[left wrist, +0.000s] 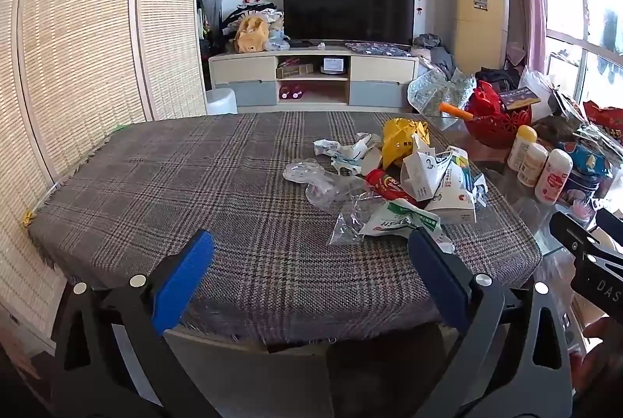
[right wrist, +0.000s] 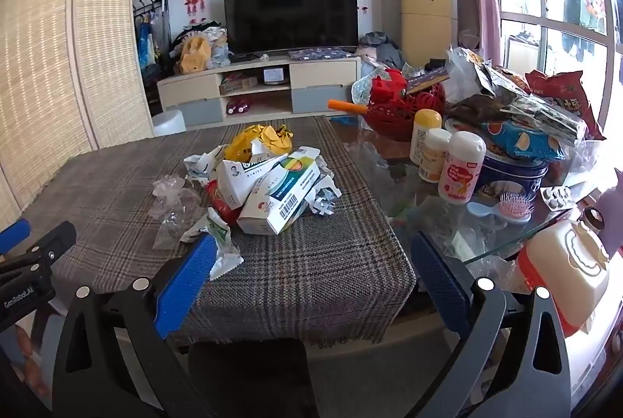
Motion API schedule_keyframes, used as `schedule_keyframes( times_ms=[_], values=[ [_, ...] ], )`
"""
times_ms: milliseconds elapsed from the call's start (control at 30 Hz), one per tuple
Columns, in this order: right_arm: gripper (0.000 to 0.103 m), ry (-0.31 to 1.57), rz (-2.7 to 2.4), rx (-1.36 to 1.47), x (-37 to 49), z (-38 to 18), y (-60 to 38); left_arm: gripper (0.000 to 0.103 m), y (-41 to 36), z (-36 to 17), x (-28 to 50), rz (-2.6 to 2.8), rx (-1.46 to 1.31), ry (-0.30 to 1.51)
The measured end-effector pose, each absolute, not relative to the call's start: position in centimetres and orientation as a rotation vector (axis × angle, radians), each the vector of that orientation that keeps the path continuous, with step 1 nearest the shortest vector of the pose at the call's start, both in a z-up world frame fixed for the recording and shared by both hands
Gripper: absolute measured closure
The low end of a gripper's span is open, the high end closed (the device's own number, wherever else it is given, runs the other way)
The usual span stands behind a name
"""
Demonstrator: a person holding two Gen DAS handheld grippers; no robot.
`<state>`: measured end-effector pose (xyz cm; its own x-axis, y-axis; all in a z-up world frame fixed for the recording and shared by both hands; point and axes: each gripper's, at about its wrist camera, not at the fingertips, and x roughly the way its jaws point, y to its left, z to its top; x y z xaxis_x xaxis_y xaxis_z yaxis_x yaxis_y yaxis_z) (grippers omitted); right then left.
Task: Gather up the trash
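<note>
Woven plaid cloth [right wrist: 311, 262] matt, rough on bench; beside cloth, glass top [right wrist: 486, 239] glossy. On cloth: crumpled paper cartons [right wrist: 272, 200], clear crinkled plastic film [right wrist: 171, 200]. Blue pads [left wrist: 183, 281] textured.

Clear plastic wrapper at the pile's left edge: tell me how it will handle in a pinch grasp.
The clear plastic wrapper looks crumpled and thin, so it is probably floppy and very light. Its glossy film may slip between the pads. It touches the green-and-white sachet, so that could drag along.

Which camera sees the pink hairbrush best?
The right wrist view: the pink bristly plastic hairbrush lies in plain sight on the glass tabletop. The left wrist view catches only a pink sliver at the edge.
</note>
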<state>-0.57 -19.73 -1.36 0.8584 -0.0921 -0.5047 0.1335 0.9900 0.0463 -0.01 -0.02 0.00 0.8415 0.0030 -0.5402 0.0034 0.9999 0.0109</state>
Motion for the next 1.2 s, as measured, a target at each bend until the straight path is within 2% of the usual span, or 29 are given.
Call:
schedule_keyframes(
  times_ms=[1200],
  values=[
    [0.003,0.532,-0.120,0.095,-0.7,-1.6,-20.0,0.008,-0.8,-0.1,-0.2,-0.013,0.027,0.560]
  ],
)
